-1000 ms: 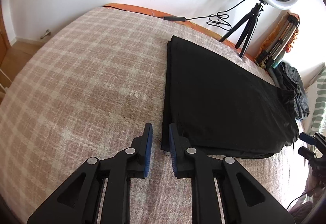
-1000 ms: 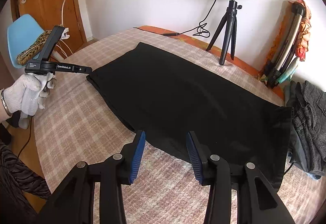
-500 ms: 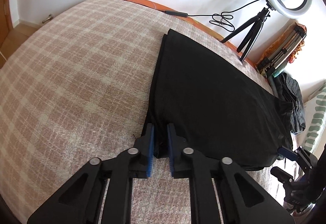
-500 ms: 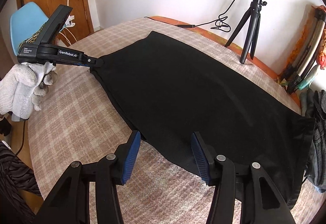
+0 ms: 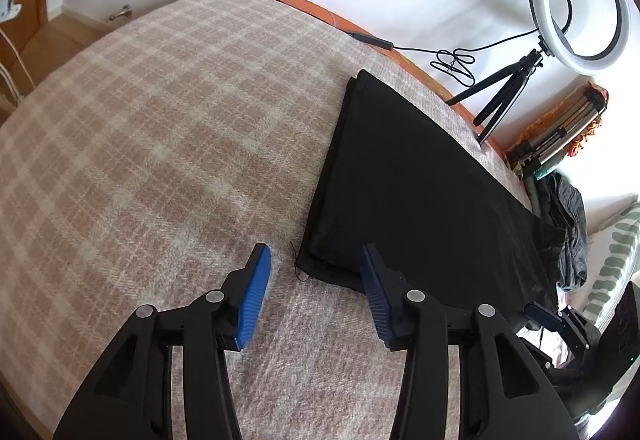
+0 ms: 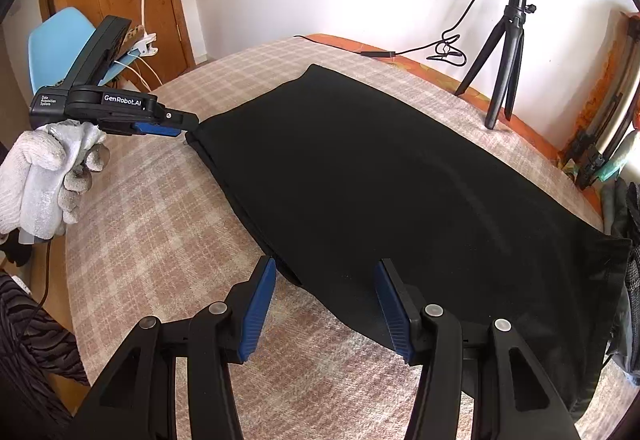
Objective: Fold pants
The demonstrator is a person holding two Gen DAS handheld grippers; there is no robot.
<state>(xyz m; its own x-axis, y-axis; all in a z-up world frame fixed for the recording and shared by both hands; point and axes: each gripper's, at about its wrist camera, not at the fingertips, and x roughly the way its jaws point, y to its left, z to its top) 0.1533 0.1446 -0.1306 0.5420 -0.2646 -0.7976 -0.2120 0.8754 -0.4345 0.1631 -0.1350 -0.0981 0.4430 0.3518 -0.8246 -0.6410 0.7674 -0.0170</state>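
Pants [image 6: 384, 175], one black pair, are laid flat across the middle of one plaid-covered bed [image 5: 160, 143], running from centre toward the right edge of the frame. Two grippers are seen. In the left wrist view the left gripper [image 5: 316, 280] is shown at lower centre with its jaws opening, the near corner of the pants lying between them but not pressed. In the right wrist view the right gripper [image 6: 326, 292] is spread at the bottom, straddling the near hem without pinching it. One gloved hand [image 6: 40, 183] is seen at left. One ring light [image 5: 578, 3] on one tripod is placed at upper right, and one blue chair [image 6: 60, 43] at upper left.
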